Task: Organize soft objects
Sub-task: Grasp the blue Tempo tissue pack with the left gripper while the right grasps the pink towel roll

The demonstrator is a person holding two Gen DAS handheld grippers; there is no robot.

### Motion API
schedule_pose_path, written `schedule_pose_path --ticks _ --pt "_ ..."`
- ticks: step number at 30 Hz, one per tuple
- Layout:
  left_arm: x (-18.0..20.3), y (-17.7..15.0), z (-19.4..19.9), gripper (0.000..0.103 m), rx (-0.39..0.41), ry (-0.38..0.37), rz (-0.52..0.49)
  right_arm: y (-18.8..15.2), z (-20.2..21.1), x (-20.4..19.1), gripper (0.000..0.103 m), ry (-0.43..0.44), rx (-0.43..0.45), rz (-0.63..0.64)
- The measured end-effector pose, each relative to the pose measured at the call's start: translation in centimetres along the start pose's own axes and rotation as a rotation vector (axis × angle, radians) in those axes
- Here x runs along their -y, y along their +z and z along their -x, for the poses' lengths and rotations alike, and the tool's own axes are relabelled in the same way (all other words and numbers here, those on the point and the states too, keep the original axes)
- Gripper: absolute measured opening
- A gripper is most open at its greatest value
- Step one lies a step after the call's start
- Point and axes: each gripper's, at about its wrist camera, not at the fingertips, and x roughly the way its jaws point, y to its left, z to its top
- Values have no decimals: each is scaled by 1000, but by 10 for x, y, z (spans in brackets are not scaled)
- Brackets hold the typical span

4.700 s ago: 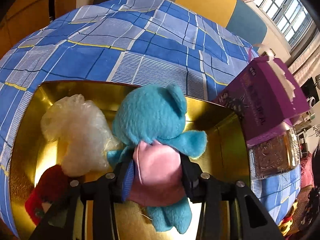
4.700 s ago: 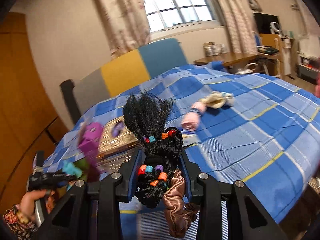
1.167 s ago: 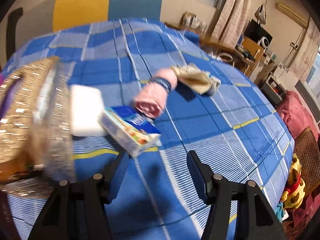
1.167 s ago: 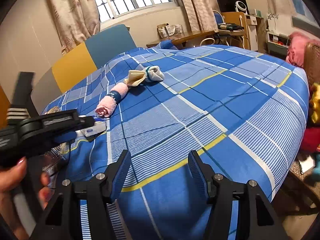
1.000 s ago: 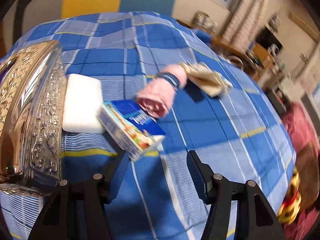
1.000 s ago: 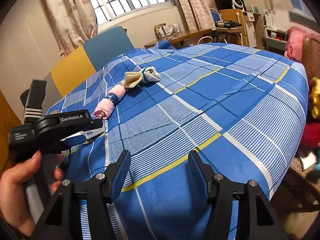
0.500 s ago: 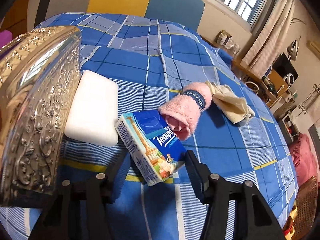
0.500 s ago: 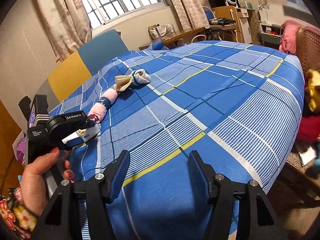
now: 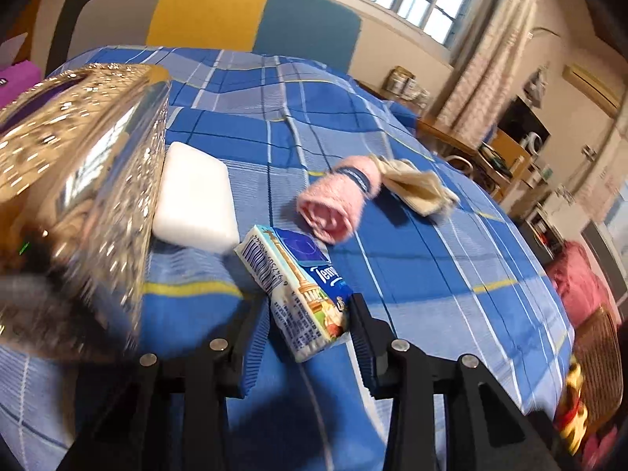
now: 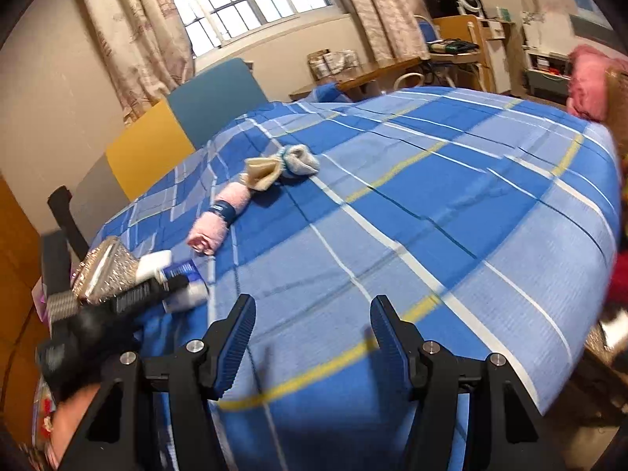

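Note:
A blue tissue pack (image 9: 300, 288) lies on the blue checked bedspread (image 9: 431, 259), its near end between the fingers of my open left gripper (image 9: 304, 316), touching the right finger. Behind it lie a white sponge block (image 9: 194, 192), a rolled pink towel (image 9: 339, 196) and a beige sock bundle (image 9: 418, 190). My right gripper (image 10: 312, 327) is open and empty above the bedspread. In its view the towel (image 10: 218, 221), the sock bundle (image 10: 280, 167) and the left gripper at the pack (image 10: 178, 278) show to the left.
A silver embossed box (image 9: 74, 180) stands at the left, next to the sponge; it also shows in the right wrist view (image 10: 106, 271). A purple box (image 9: 17, 78) sits behind it. A headboard (image 9: 251, 15) lies far. A wicker chair (image 9: 596, 357) stands at the right.
My left gripper let go of the blue plush bear, left the gold tray and closed in on the tissue pack. My right gripper let go of the black hair piece and is open.

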Motion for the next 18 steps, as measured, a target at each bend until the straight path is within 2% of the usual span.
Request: schedule_pose_path --ticks 3,8,14,18 --pt "-2 -11 11 40 -1 -25 -16 19 -18 -15 62 49 -22 31" --pt "-9 -26 23 40 -11 -58 -8 60 -64 -44 64 134 -115 95" --pt "-16 -41 40 39 14 -68 -44 96 -133 -87 67 188 -246 150" --pt "-33 -42 47 40 19 -66 -23 105 -176 -113 67 165 -311 178"
